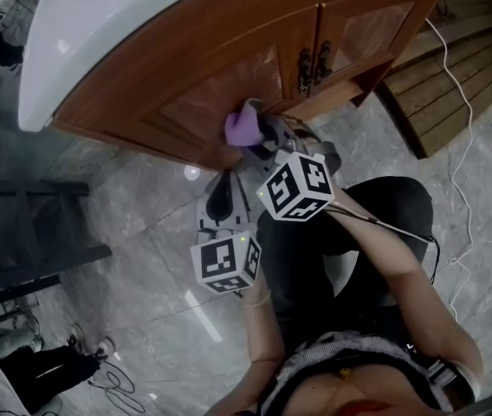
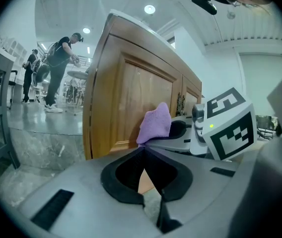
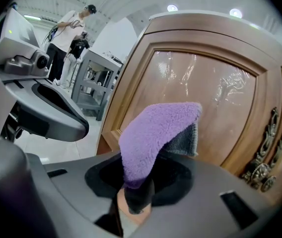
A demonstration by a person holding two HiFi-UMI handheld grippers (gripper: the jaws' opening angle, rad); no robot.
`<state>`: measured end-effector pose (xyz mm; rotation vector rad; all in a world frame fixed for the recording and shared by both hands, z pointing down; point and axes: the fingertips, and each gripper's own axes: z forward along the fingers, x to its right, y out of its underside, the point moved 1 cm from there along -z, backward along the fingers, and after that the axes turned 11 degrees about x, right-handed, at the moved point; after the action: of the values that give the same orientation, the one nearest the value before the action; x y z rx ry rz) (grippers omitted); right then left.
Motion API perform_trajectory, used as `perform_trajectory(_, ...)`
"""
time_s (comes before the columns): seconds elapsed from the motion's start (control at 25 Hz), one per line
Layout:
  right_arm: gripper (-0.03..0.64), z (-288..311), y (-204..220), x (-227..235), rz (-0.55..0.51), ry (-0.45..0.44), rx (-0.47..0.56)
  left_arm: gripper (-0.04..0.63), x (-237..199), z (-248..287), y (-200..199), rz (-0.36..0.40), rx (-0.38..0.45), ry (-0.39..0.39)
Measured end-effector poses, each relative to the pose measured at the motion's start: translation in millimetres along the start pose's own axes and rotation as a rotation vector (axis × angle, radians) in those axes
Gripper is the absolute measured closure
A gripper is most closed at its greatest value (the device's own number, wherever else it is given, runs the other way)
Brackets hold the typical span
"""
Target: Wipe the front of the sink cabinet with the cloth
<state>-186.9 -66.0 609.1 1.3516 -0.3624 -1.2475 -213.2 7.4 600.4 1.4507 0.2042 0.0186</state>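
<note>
Right gripper [image 3: 140, 192]: you are clamping its jaws on the purple cloth [image 3: 153, 133] | cloth: its folded end is pointing straight ahead at the left cabinet door [image 3: 205, 93]; seemingly touching its lower part | left gripper [image 2: 143, 152]: you are holding it closed and empty; it is trailing farther from the door

Head view: steeply down over cabinet front [image 1: 220, 85].
Left gripper view: low, near, facing cabinet front.
Right gripper view: closer, at door panel [image 3: 200, 98].
Shared: purple cloth [image 1: 244, 128].
</note>
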Motion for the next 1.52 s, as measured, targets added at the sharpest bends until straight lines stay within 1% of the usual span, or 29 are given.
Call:
perform_trajectory(0.2,0.454,-5.6,2.4,6.7,0.006,0.027,-0.019,0.595,-0.6,0.7,-1.1,-0.003,0.003,0.015)
perform_trajectory(0.6,0.454,-18.5,19.4,24.0,0.011,0.074,-0.062,0.595,16.6,11.9,4.0,-0.012,-0.005,0.068)
perform_trajectory(0.76,0.454,-23.3,28.1,28.8,-0.008,0.094,-0.105,0.595,22.1,12.5,2.5,-0.016,0.000,0.092)
perform_trajectory(0.96,0.454,-26.7,40.5,38.2,0.009,0.114,-0.146,0.595,23.7,13.4,4.2,-0.021,0.006,0.103)
perform_trajectory(1.08,0.452,-22.0,40.1,39.2,0.031,0.110,-0.155,0.595,21.8,13.0,3.6,-0.029,0.013,0.114)
perform_trajectory(1.2,0.448,-18.8,40.9,36.0,0.069,0.082,-0.157,0.595,20.9,9.7,3.2,-0.030,0.020,0.114)
perform_trajectory(1.36,0.448,-15.8,41.8,37.8,0.064,0.059,-0.182,0.595,23.3,7.2,2.4,-0.025,0.040,0.108)
perform_trajectory(1.52,0.448,-21.4,45.1,37.6,0.085,0.071,-0.199,0.595,31.0,2.4,8.7,-0.016,0.015,0.091)
